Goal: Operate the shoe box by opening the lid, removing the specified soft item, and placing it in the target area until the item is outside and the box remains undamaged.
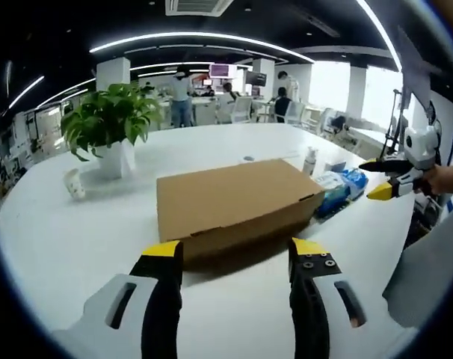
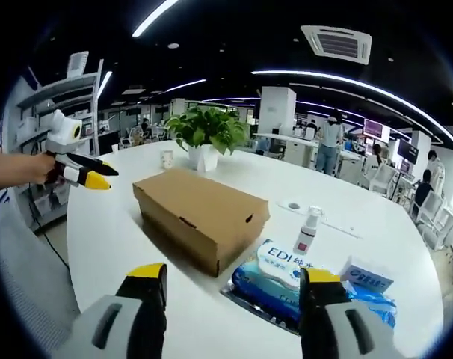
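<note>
One closed cardboard shoe box [image 1: 238,206] at frame centre. One potted plant [image 1: 111,123] and one paper cup [image 1: 75,183], upper left. One spray bottle [image 2: 307,230], two blue wipe packs [image 2: 286,280], and one small white carton [image 2: 367,276], lower right. Two grippers: left gripper [image 1: 236,258], right gripper [image 2: 232,286].

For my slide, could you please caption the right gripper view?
Open right gripper faces a closed cardboard shoe box on a white table, wet-wipe packs beside it.
</note>
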{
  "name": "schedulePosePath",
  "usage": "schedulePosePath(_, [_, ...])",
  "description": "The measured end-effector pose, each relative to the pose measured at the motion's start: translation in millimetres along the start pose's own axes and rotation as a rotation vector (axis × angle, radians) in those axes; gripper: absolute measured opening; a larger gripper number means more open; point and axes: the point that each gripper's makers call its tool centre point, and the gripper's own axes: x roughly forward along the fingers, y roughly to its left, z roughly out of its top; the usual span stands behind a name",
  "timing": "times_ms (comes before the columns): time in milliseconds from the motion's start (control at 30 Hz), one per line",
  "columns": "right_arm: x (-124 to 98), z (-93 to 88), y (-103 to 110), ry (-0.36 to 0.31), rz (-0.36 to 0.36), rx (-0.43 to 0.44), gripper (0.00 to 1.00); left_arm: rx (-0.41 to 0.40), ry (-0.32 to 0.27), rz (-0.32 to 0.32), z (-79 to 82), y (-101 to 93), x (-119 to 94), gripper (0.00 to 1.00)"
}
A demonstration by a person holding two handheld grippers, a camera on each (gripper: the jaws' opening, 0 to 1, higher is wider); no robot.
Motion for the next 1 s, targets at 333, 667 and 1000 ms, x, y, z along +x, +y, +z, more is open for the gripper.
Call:
schedulePosePath(333, [-58.1,-40.3,-25.5,0.030,-0.073,0.025,0.88,0.020,-0.023,-0.007,-19.0,-33.6,-22.9,0.74])
schedulePosePath(667, [-103.5,-67.6,-31.2,0.047,-0.112,0.006,0.98,0.072,-0.012,-0.037,-30.2,-56.4,-43.3,0.85])
schedulePosePath(1000, [-123.8,-76.9,-26.5,0.044,-0.150,0.037,0.99,0.048,-0.022,-0.006,-38.4,-50.5,-68.3,0.94])
